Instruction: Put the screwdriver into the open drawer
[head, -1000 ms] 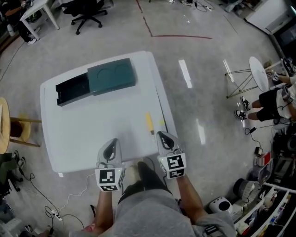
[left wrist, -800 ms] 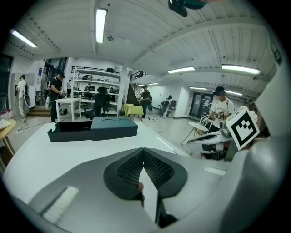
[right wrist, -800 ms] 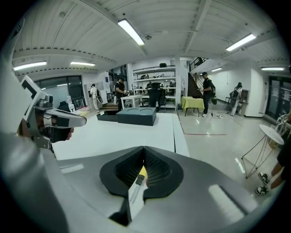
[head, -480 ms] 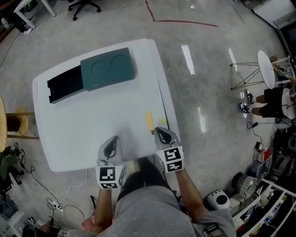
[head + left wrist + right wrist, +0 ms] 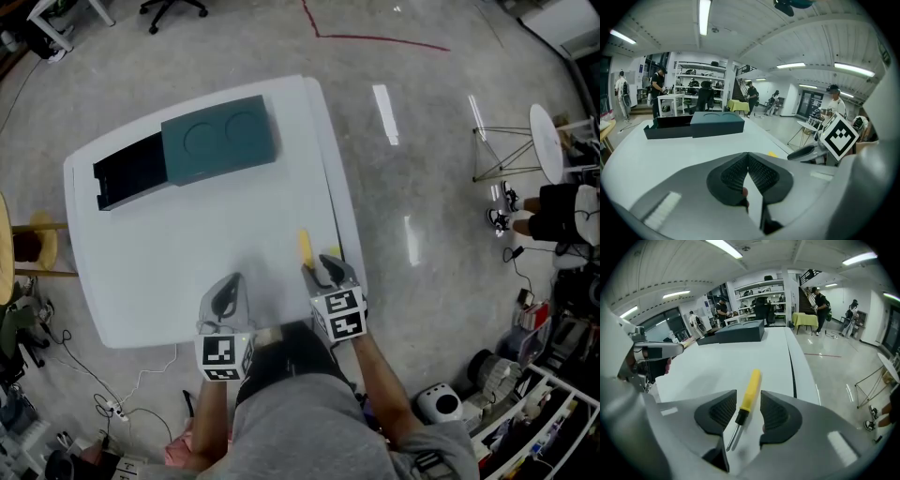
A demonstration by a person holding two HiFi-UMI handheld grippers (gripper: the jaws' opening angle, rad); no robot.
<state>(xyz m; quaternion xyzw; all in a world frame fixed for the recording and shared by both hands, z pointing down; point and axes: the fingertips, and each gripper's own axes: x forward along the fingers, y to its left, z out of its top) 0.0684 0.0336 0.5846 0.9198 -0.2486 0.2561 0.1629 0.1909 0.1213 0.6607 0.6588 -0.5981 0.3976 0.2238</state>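
The screwdriver [image 5: 305, 246] has a yellow handle and a black collar and lies flat on the white table [image 5: 206, 234] near its right edge. My right gripper [image 5: 320, 270] is low over its shaft end. In the right gripper view the screwdriver [image 5: 751, 380] runs between the jaws of the right gripper [image 5: 748, 391], which are opening and clear of it on both sides. My left gripper [image 5: 228, 289] hovers to the left, and its jaws [image 5: 748, 154] are shut on nothing. The dark teal box [image 5: 220, 139] stands at the far left of the table, with its drawer [image 5: 131, 173] pulled out.
The table's right edge [image 5: 345, 246] runs close beside the screwdriver. A yellow mark [image 5: 333, 248] sits on the table next to it. Bare tabletop lies between the grippers and the box. Office chairs, a round side table [image 5: 547, 141] and people stand on the floor around.
My right gripper has come down and forward over the screwdriver's shaft, and its jaws have gone from shut to spread. The left gripper has sunk a little.
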